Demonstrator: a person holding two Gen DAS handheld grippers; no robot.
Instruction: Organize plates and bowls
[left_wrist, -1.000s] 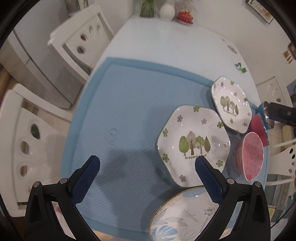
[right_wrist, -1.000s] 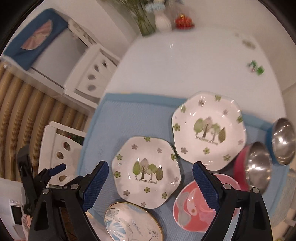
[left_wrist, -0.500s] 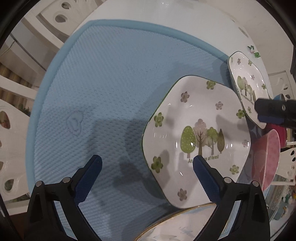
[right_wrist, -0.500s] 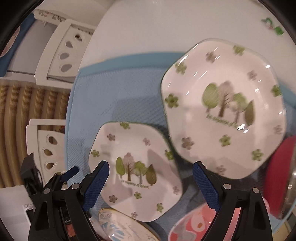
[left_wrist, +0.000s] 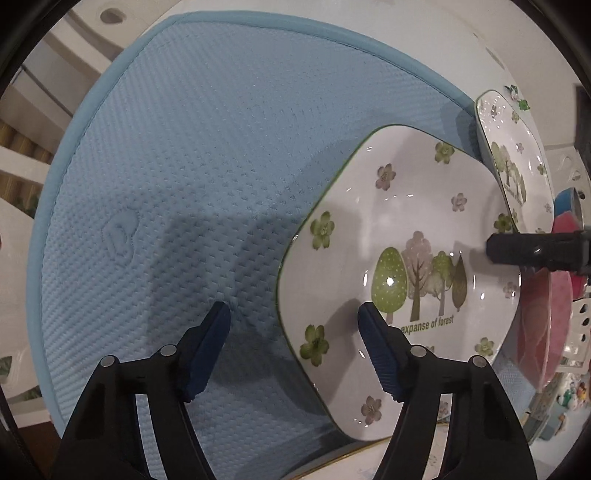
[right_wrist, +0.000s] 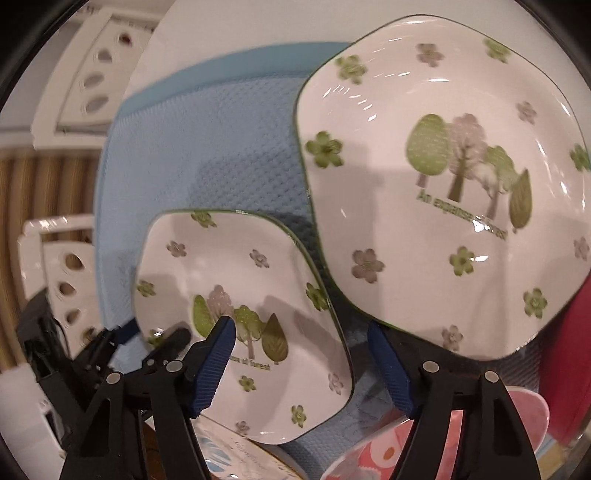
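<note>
In your left wrist view, your left claw is spread and pinching nothing, its two blue pads low in the frame. The near forest plate lies on the blue mat at about 2 o'clock from the claw; its left rim runs between the pads, and the right pad overlaps the plate's lower left part, though you cannot tell whether it touches. The second forest plate sits farther off at 1 o'clock, beside the first. A pink bowl rests at 3 o'clock against the near plate's right edge, and a dark finger of your right claw reaches in from the right over that edge. In your right wrist view, the right claw is likewise spread and holds nothing. The near forest plate lies at 10 o'clock, with the left pad over its lower middle, while the second forest plate fills the 1 o'clock side, its lower rim just above the right pad. The gap between the two plates shows mat between the pads. Your left claw shows at 9 o'clock by the near plate's left rim. The white counter shows beyond the mat at 12 o'clock.
</note>
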